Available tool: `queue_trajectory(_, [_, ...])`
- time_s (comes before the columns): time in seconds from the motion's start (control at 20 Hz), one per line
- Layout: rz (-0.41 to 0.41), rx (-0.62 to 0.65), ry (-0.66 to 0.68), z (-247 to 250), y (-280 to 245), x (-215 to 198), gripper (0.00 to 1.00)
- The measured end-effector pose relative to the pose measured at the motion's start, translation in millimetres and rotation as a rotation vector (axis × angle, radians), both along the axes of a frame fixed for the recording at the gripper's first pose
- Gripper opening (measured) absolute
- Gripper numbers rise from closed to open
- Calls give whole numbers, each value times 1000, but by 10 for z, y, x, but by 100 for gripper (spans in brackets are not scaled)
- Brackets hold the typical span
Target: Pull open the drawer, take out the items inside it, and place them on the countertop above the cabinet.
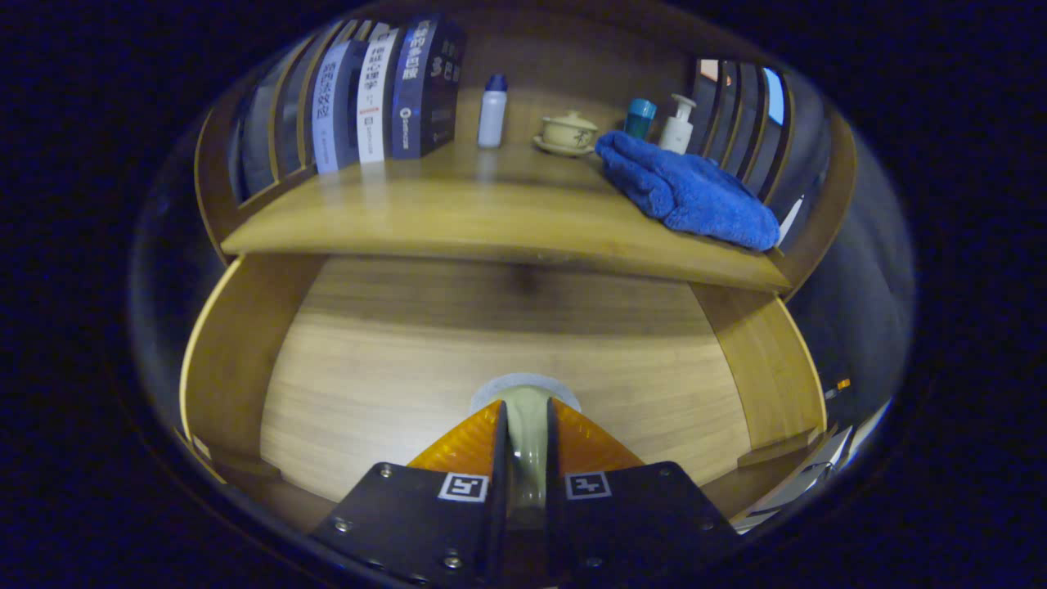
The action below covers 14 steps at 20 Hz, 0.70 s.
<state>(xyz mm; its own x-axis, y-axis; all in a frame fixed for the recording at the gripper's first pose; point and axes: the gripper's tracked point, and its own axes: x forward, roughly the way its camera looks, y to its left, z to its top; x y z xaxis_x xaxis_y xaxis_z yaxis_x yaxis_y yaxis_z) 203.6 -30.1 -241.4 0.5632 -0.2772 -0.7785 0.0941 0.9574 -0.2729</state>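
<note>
Gripper point(526, 433) over the open drawer point(245, 343), fingers point(466, 446) closed to a narrow gap and clamped on a pale cup point(527, 413), its rim just ahead of the tips and above the drawer's wooden floor. Countertop point(458, 217) beyond and above the drawer. At far left, upright books point(384, 94); to their right a white bottle point(492, 110) with a blue cap; then a lidded bowl point(568, 132) on a saucer. At right, folded blue cloth point(687, 192) on the countertop, with a teal-capped container point(640, 117) and a white pump bottle point(677, 123) just behind.
</note>
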Motion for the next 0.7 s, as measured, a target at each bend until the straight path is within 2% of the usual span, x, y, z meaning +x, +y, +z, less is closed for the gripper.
queue_trajectory(0.35, [31, -44, -185, 789, 210, 246, 20])
queue_trajectory(0.7, [31, 39, -333, 1146, 350, 743, 20])
